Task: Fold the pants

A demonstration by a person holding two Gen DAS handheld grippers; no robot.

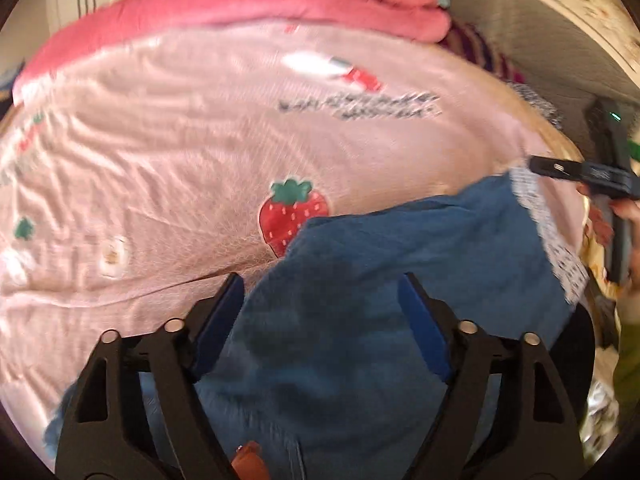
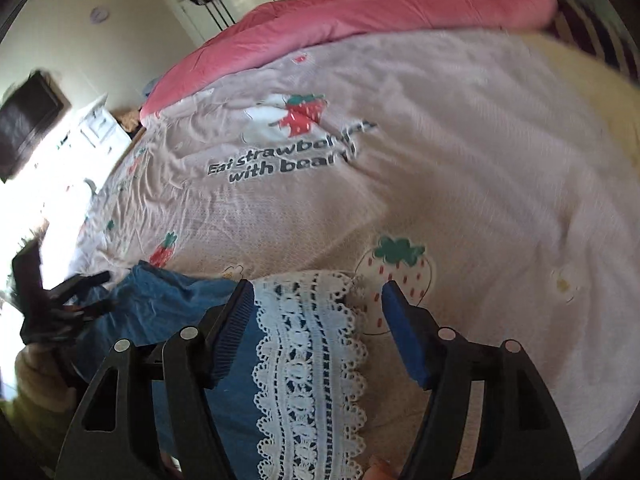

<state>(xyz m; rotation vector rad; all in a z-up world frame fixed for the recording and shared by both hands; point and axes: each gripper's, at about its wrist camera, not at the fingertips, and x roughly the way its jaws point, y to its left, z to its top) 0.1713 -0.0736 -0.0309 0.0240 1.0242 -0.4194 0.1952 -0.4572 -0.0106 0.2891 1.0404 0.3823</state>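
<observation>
Blue denim pants (image 1: 360,280) with a white lace hem (image 2: 312,360) lie on a pink strawberry-print bedsheet (image 1: 160,140). My left gripper (image 1: 320,292) is open, its blue-padded fingers (image 1: 220,320) spread over the denim near the waist, where a brown tag (image 1: 250,460) shows. My right gripper (image 2: 318,296) is open, its fingers straddling the lace hem at the leg end. In the left wrist view the right gripper (image 1: 576,172) shows at the far right by the hem. In the right wrist view the left gripper (image 2: 68,300) shows at the far left.
A rolled pink duvet (image 2: 380,4) lies along the far side of the bed. A striped purple cloth (image 1: 480,48) sits at the far right corner. White cabinets (image 2: 100,128) and a dark screen (image 2: 24,120) stand beyond the bed's left edge.
</observation>
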